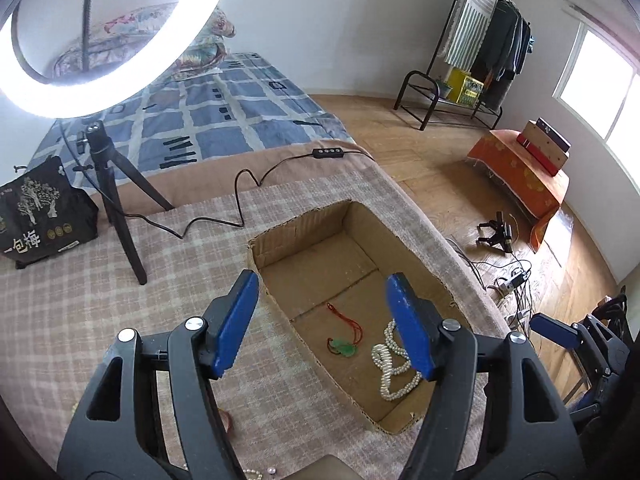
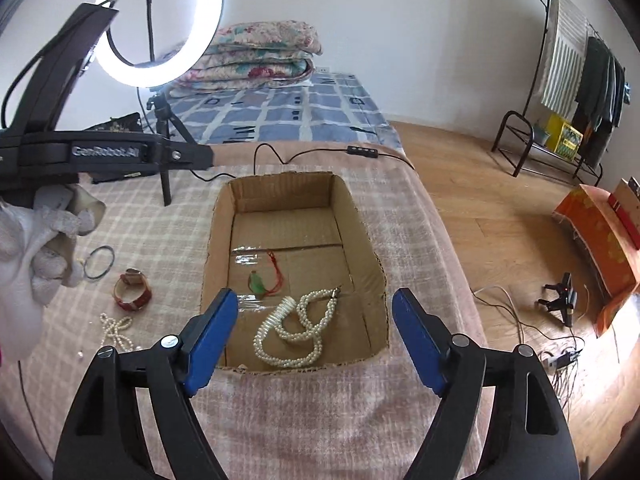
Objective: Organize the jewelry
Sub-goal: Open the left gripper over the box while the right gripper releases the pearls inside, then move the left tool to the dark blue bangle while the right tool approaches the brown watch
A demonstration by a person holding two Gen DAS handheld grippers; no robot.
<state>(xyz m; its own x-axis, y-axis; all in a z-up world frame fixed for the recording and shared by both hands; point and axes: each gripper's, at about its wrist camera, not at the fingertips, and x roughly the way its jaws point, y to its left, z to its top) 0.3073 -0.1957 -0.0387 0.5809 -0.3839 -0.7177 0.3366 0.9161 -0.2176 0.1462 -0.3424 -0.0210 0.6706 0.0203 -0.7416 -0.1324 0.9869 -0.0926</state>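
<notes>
Both the left tongs (image 1: 320, 324) and right tongs (image 2: 316, 344) are spread, empty. The white pearl necklace (image 2: 294, 330) and green jade pendant on red cord (image 2: 262, 282) lie in the brown cardboard box (image 2: 218, 240). The red-strapped watch (image 2: 132, 290) on the checked blanket (image 2: 160, 240) is probably to be gathered next.

open right claw (image 2: 312, 328), pearl necklace (image 2: 298, 326) in cardboard box (image 2: 218, 236), watch (image 2: 133, 290) beside

You're working in a lived-in bedroom at home. A bed (image 2: 280, 112) with a blue checked sheet runs to the far wall, folded floral quilts (image 2: 260, 54) stacked at its head. Along the right wall stands a clothes rack (image 2: 580, 80) hung with garments over a wooden floor (image 2: 480, 200), with a window (image 1: 592, 80) beyond. A ring light (image 2: 160, 28) on a tripod stands on the blanket.
</notes>
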